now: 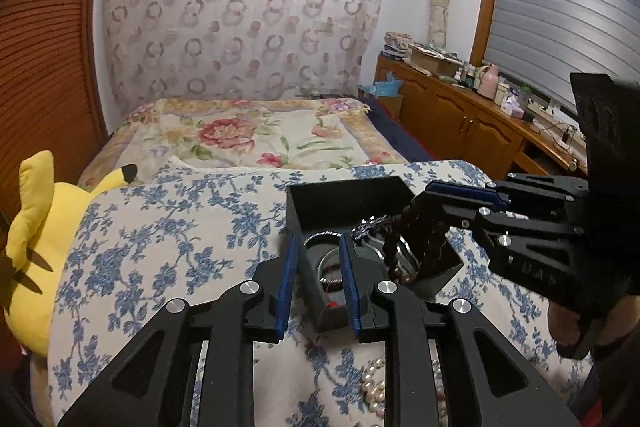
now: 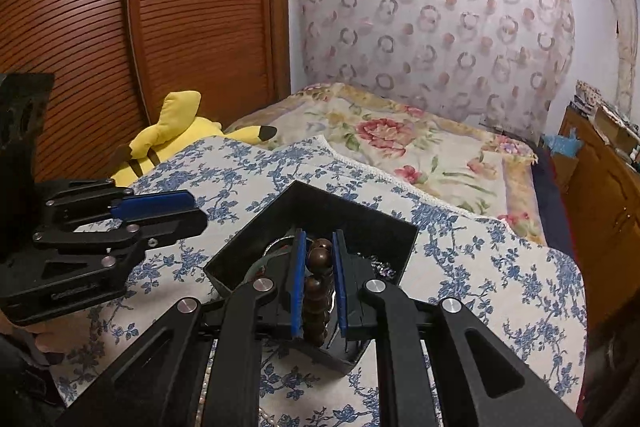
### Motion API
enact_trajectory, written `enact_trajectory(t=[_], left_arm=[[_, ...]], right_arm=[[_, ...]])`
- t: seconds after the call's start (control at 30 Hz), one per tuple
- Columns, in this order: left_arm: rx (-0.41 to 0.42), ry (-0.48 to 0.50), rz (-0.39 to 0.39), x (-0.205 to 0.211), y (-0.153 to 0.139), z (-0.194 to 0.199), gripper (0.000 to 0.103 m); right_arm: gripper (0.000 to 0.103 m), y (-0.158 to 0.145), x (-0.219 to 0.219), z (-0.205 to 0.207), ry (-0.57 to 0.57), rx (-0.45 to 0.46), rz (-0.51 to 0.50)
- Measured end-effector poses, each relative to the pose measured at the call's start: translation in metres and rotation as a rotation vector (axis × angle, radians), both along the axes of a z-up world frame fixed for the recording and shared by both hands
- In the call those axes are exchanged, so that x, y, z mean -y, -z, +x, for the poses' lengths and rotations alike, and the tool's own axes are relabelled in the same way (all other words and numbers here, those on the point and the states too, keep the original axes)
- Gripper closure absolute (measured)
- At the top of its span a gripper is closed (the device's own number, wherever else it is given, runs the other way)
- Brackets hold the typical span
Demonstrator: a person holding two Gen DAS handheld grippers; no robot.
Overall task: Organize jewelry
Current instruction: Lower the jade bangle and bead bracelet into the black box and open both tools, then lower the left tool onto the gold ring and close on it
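Over the black box (image 2: 320, 211), the brown bead bracelet (image 2: 318, 287) hangs from the right gripper (image 2: 319, 279). Its blue pads stand nearly together and press on the strand from both sides. From the left wrist camera the loop dangles into the box's right half, its lower end level with the near rim; whether it touches the contents cannot be told.

Inside the box lie a silver bangle (image 1: 326, 259), a sparkly dark piece (image 1: 370, 225) and other metal items, not clearly separable. No dividers can be made out.

The left gripper (image 1: 318, 267) is slightly parted with nothing gripped. In its own camera its pads appear to straddle the box's near left wall, without visible pressure; the right wrist camera shows it standing off to the left, so contact is uncertain.

The box rests on a blue-flowered cushion (image 2: 500, 267), a soft and rounded support. A pearl strand (image 1: 374, 391) lies on that cushion near the left gripper's base, still outside the box. A yellow plush toy (image 1: 32, 247) sits beyond the cushion's left edge.

Risks, as judged:
- Release while the loop hangs over the near rim would drape beads across the wall, or drop them onto the cushion.
- The box appears unsteadied; a nudge on soft padding could tilt it and spill its contents.
- Beads settling on the bangle and the sparkly piece may tangle.
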State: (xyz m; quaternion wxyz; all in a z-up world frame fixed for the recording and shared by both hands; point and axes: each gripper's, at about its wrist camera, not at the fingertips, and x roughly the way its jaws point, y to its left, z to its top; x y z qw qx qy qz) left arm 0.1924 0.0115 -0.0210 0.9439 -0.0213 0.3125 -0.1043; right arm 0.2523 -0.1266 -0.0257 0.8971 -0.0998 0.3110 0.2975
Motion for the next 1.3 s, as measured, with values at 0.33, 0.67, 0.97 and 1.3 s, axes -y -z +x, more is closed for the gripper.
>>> enact_trajectory(t=[0.33, 0.67, 0.97, 1.3], left_arm=[[0.016, -0.007, 0.026, -0.007, 0.009, -0.025, 0.04], [0.026, 0.004, 0.061, -0.006, 0.023, -0.046, 0.008], [-0.016, 0.03, 0.055, -0.007, 0.037, -0.069, 0.008], [-0.075, 0.096, 0.042, -0.002, 0.047, -0.094, 0.008]], right_arm=[[0.077, 0.005, 0.017, -0.009, 0.018, -0.01, 0.006], [0.07, 0.013, 0.048, -0.047, 0.014, -0.015, 0.022], [0.065, 0.041, 0.065, -0.087, 0.017, -0.069, 0.013], [0.065, 0.075, 0.07, -0.117, 0.022, -0.133, -0.024]])
